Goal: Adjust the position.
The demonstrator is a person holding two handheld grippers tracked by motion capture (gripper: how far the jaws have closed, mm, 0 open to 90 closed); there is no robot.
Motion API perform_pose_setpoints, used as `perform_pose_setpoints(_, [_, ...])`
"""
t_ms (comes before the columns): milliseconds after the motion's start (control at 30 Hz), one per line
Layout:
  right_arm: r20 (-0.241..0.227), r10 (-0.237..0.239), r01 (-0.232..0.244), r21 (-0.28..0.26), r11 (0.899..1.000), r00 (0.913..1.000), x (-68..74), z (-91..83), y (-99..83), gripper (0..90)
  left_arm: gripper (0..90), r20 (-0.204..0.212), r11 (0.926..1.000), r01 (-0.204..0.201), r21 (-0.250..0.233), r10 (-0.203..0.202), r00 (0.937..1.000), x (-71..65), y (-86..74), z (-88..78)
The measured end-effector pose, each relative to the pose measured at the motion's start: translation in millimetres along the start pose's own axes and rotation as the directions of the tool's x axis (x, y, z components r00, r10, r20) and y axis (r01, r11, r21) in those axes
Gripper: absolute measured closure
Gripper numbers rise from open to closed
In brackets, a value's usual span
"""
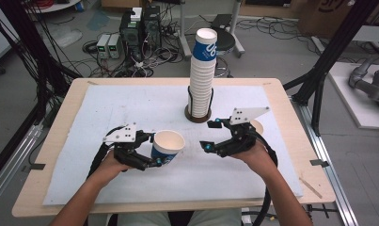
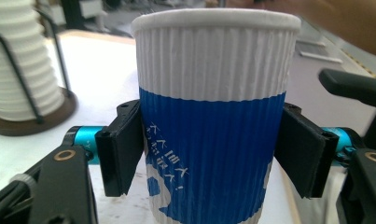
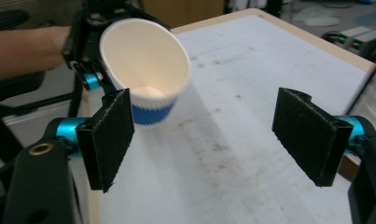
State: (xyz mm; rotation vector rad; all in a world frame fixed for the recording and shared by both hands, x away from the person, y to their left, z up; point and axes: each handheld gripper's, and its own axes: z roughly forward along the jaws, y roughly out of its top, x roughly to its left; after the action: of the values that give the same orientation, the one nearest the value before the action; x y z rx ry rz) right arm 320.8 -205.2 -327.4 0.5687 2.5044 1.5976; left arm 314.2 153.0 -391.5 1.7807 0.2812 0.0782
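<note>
A blue-and-white ribbed paper cup [image 1: 168, 143] sits between the jaws of my left gripper [image 1: 161, 150], which is shut on its blue band. In the left gripper view the two pads [image 2: 122, 149] press the cup [image 2: 213, 116] from both sides. The cup is empty and tilts a little toward my right gripper [image 1: 207, 135], which is open with nothing between its jaws, a short way to the right of it. The right gripper view shows the cup [image 3: 146, 70] beyond its own left pad [image 3: 111, 140]. A tall stack of the same cups [image 1: 202, 70] stands in a wire holder on a round base [image 1: 189, 116].
A white mat [image 1: 130, 103] covers most of the wooden table [image 1: 60, 122]. A pale round disc [image 1: 258, 126] lies behind the right gripper. On the floor past the table's far edge are a stool [image 1: 227, 40], power units [image 1: 108, 44] and cables.
</note>
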Motion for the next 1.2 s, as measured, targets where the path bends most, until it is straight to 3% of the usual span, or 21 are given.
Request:
perform_pose_setpoints(167, [0.084,0.003,0.001,-0.041,0.999,0.9964,-3.2,-6.6,-17.5,21.3,29.1,-0.042,0.9994,-0.007,-0.035,0.006,0.9991,2.6,-5.7,-4.6])
perform_pose_setpoints(333, [0.131,0.003,0.008,-0.083,0.996,0.9914,-4.2,-12.1,-28.1,21.3,29.1,-0.071,0.9975,-0.024,-0.066,0.019,0.9973,3.6,-9.2,-7.8])
perform_pose_setpoints(600, [0.221,0.010,0.016,-0.120,0.993,0.9752,-7.9,-22.0,-47.4,21.2,29.0,-0.110,0.9944,-0.028,-0.102,0.017,0.9938,5.7,-13.4,-13.9])
perform_pose_setpoints(833, [0.282,0.047,-0.005,-0.147,0.989,0.9582,-9.5,-37.5,-64.3,21.2,28.8,-0.145,0.9875,-0.029,-0.155,0.006,0.9894,8.3,-15.3,-20.3])
perform_pose_setpoints(1033, [0.329,0.071,-0.021,-0.154,0.988,0.9418,-14.0,-46.5,-72.5,21.2,28.5,-0.170,0.9850,-0.034,-0.169,0.005,0.9855,10.1,-17.7,-23.2])
perform_pose_setpoints(1200, [0.337,0.078,-0.026,-0.157,0.987,0.9384,-14.7,-49.9,-74.9,21.3,28.4,-0.188,0.9811,-0.034,-0.190,-0.002,0.9822,8.5,-21.4,-26.7])
